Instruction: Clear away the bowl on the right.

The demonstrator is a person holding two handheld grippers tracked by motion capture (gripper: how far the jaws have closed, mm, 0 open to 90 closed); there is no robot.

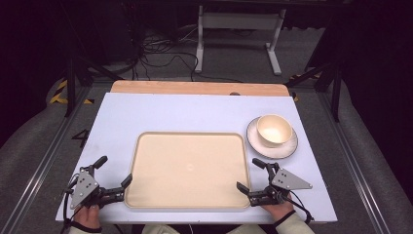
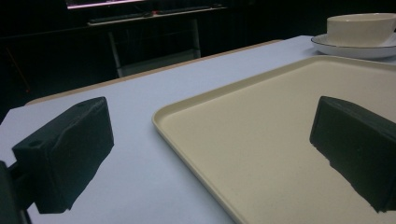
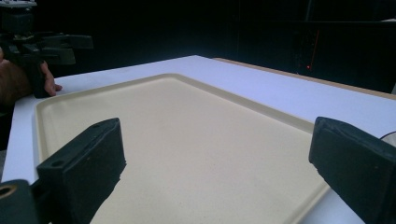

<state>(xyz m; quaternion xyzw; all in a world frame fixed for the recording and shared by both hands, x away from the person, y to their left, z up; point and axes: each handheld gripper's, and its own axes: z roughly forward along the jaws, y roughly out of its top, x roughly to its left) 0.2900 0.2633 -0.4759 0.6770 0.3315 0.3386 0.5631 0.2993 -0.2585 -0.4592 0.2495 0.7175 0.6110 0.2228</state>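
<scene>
— Two tongs, both spread wide, nothing between their jaws. See the left tongs [image 1: 115, 171]?

— Yes, at the near left corner of the tray [image 1: 190, 168], one jaw over the tray's rim, the other out over the desk [image 1: 170, 112].

— And the right tongs [image 1: 251, 174]?

— At the tray's near right corner, straddling its edge the same way. The tray lies flat in the middle of the desk, bare.

— The cup [image 1: 273, 129]?

— Upright on its saucer [image 1: 287, 146], just beyond the tray's far right corner.
</scene>
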